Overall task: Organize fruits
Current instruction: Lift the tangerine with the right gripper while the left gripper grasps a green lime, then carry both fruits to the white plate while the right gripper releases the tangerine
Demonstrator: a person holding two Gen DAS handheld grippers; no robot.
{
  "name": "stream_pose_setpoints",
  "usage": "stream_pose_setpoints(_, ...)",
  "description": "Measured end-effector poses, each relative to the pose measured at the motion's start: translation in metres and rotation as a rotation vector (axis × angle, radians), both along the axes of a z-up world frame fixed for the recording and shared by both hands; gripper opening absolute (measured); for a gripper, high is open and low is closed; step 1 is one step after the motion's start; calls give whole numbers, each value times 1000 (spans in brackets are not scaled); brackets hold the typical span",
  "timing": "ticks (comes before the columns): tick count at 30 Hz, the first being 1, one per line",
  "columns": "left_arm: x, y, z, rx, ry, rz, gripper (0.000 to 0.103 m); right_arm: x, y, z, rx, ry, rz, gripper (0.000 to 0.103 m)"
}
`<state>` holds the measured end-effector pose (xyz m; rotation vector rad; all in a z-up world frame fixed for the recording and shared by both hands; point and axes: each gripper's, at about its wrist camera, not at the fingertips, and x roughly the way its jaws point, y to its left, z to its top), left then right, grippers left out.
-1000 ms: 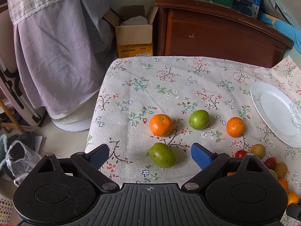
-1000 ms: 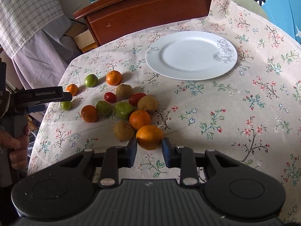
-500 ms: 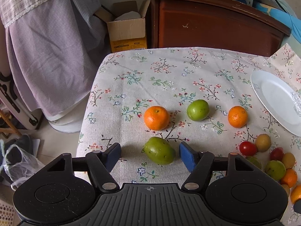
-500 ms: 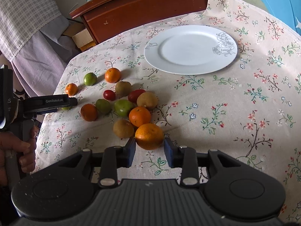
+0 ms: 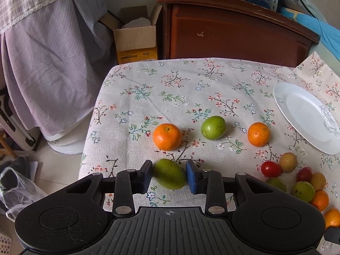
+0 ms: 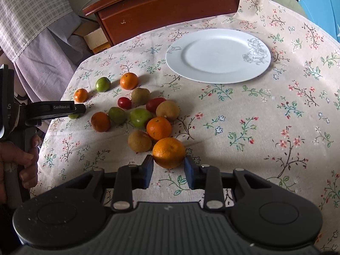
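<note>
Two fruits gripped: green fruit (image 5: 170,176) pinched by just-closed left gripper (image 5: 169,177) near table's left edge; orange (image 6: 169,152) clamped by right gripper (image 6: 168,171), kiwi (image 6: 139,141) crowded alongside.

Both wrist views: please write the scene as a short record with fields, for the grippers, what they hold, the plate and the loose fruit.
left gripper: jaws have just been closing, now shut on green fruit
right gripper: shut on large orange
plate: white, no fruit on it
tablecloth: floral
loose fruit: cluster beside the large orange, including red tomato
</note>
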<state>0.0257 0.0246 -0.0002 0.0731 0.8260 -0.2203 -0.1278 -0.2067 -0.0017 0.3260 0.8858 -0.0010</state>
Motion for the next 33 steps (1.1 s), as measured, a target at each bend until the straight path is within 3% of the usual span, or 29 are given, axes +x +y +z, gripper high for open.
stream_pose_setpoints(3, -7, -4, 1, 16, 4, -15, 32, 0, 0, 0, 0, -5, 0, 31)
stream_pose_setpoints(15, -51, -17, 25, -42, -23, -85, 32, -6, -9, 0, 0, -33, -16, 31)
stream_pose_setpoints(22, -68, -29, 43, -114, -44, -143, 32, -8, -7, 14, 6, -20, -4, 31)
stream_pose_setpoints(26, -72, -36, 51, -131, -55, -166, 32, -4, 3, 30, -20, -72, 75, 31)
stream_pose_setpoints(33, -71, -42, 61, -153, -47, -183, 32, 14, -13, 33, 15, -79, 127, 31)
